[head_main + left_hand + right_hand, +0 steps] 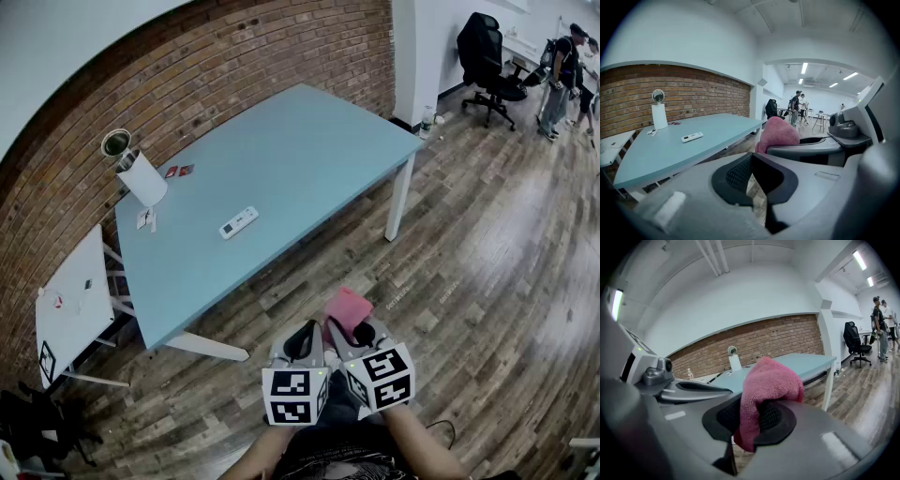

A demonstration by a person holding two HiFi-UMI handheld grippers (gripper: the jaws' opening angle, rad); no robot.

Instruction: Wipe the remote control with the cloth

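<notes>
A white remote control lies on the light blue table, well ahead of both grippers. My right gripper is shut on a pink cloth, which bulges up out of its jaws. The same cloth shows in the left gripper view, to the right. My left gripper is shut with nothing between its pads. Both grippers hang side by side over the wooden floor, short of the table's near edge.
A white paper roll and a dark round can stand at the table's far left by the brick wall. A small white side table sits to the left. An office chair and people are far right.
</notes>
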